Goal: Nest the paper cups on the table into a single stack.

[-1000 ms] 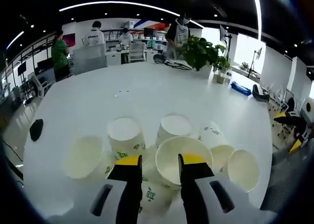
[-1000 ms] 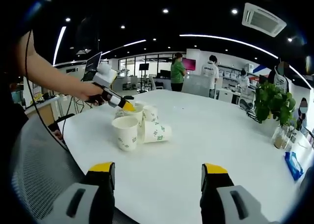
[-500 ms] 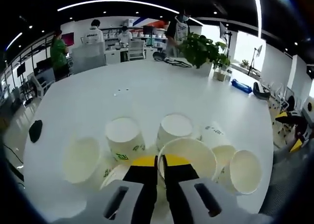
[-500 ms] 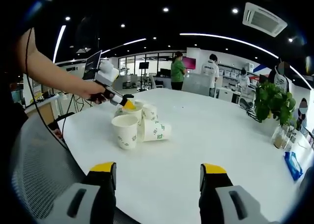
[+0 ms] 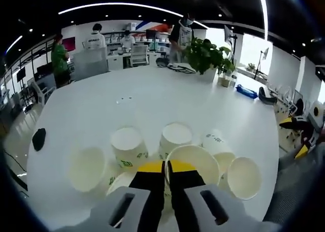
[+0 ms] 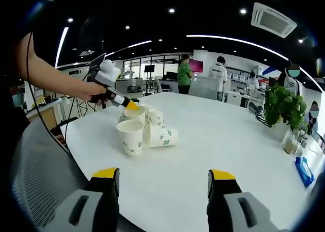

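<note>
Your left gripper [image 5: 166,167] pinched on rim of upright cup [image 5: 193,163]. Right gripper [image 6: 163,176] wide open, empty. Other cups [image 5: 129,146] loose (nesting barely begun).

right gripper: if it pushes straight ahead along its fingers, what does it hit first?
Probably nothing soon. The right gripper is open and points over bare white table. The paper cups and the left gripper sit off to its left. Depth is hard to judge through the fisheye.
</note>
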The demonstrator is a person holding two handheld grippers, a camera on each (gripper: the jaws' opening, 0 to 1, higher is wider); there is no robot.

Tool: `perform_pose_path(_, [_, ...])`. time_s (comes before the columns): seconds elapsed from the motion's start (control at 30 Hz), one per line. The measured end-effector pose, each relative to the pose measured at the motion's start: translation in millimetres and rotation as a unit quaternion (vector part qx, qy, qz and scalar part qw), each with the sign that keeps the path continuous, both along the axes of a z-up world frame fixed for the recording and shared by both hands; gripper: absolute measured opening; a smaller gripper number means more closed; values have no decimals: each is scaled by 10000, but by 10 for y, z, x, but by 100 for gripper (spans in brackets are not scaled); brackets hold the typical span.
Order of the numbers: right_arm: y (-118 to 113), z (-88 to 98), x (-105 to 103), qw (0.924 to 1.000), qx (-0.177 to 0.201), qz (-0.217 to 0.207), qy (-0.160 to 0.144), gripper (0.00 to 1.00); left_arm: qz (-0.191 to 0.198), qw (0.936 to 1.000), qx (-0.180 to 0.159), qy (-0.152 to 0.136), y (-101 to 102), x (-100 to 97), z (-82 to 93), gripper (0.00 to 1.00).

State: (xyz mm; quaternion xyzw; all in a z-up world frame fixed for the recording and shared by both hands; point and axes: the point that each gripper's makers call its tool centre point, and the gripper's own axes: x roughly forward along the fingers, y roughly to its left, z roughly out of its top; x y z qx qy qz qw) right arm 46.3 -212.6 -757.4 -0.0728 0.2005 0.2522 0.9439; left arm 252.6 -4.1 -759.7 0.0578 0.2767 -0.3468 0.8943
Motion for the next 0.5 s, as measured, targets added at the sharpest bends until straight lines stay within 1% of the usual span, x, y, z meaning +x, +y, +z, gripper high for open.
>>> perform_pose_path(0.07, [7,11,1,10000,26,12,-24,72,12,10000,-42,6,6,-10,71,0])
perform_pose_path(0.13, [9,22,4,10000,45,11,-51,73,6,10000,-69,-8,16,13,60,0])
perform_pose_path(0.17, [11,22,3,10000,49,14,-46,73,-8,10000,-66,-19,18,-7,86,0])
perform_pose_path(0.27, [14,24,4,10000,56,24,-60,75,-53,10000,-60,-54,18,-47,177,0])
perform_pose_path(0.33, [14,29,6,9999,76,24,-71,76,-81,9999,-85,-71,-17,-94,265,0])
perform_pose_path(0.4, [20,36,7,9999,101,33,-81,77,-107,9999,-112,-75,-30,-90,270,0])
perform_pose_path(0.43, [25,40,6,9999,108,43,-88,78,-143,9998,-133,-89,-49,-113,355,0])
perform_pose_path(0.5, [27,40,7,9999,110,49,-90,78,-203,9996,-178,-81,-65,-125,421,0])
